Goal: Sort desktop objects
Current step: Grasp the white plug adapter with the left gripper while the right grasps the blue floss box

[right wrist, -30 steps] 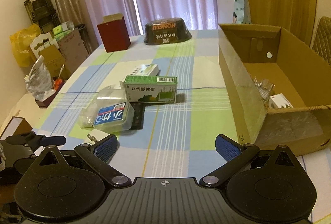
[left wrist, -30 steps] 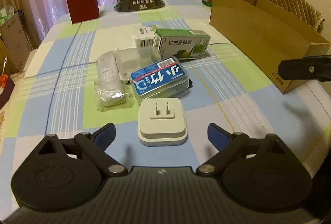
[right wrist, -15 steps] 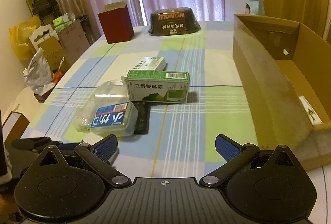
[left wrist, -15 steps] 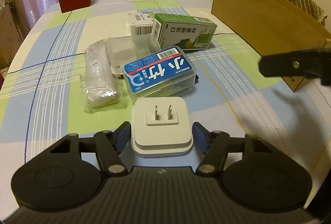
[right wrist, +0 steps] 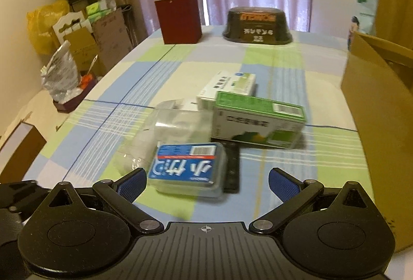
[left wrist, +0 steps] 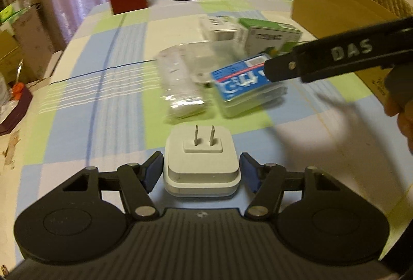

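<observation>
Where the left wrist view looks along its fingers, the left gripper [left wrist: 201, 172] is closed on the white plug adapter [left wrist: 201, 160], prongs up, just nearer than the blue-labelled case [left wrist: 245, 83]. In the right wrist view, the right gripper [right wrist: 207, 184] is wide open and empty, directly before that case [right wrist: 187, 167].

One plug [left wrist: 201, 163], two green boxes [right wrist: 259, 122] [right wrist: 229, 85] (one mostly white), one blue-label case [right wrist: 187, 167], one carton [right wrist: 379, 109].
</observation>
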### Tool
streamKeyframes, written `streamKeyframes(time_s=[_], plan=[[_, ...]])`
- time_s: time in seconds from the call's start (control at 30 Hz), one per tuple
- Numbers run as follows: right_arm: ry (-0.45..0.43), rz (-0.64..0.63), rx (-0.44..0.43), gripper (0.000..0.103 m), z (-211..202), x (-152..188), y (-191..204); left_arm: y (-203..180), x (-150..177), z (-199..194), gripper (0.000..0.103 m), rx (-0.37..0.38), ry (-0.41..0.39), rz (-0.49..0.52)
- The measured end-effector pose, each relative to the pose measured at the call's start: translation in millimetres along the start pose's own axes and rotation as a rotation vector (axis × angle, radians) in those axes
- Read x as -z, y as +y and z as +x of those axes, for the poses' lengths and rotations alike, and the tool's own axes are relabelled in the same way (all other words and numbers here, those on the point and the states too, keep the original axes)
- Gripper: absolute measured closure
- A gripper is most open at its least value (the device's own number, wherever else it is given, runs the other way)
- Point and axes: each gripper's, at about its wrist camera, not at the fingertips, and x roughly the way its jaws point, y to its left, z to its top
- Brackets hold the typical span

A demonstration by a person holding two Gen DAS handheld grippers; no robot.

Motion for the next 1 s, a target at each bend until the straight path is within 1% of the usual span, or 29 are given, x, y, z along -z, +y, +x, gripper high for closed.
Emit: streamKeyframes(time_s=[0.07, 0.23, 0.4, 0.53, 0.57, 0.6, 0.7, 0.83, 1.0], plan=[[0.007, -0.010, 0.010, 0.000, 11, -1, 8, 7, 2, -1, 0.042, -0.017, 0.004, -0.013], [0.034, -0.041, 0.037, 0.000, 39, -2, 24, 22, 4, 3, 0.042, -0.034, 0.024, -0.067], [0.053, -0.090, 0.089, 0.000, 59, 0, 34, 29, 9, 3, 0.043, -0.013, 0.028, -0.115], [0.039, -0.125, 0.114, 0.001, 65, 3, 35, 29, 9, 3, 0.043, -0.014, 0.023, -0.116], [0.037, -0.130, 0.116, 0.013, 64, 4, 35, 28, 9, 3, 0.043, -0.014, 0.022, -0.114], [0.036, -0.133, 0.115, 0.015, 62, 5, 34, 27, 9, 3, 0.043, -0.013, 0.022, -0.111], [0.035, -0.126, 0.111, 0.015, 53, 9, 29, 24, 9, 4, 0.043, -0.005, 0.020, -0.099], [0.032, -0.106, 0.114, 0.016, 28, 18, 16, 14, 7, 2, 0.042, 0.023, 0.012, -0.071], [0.066, -0.060, 0.133, 0.015, -1, 37, -10, -6, 8, 2, 0.042, 0.067, 0.015, -0.021]])
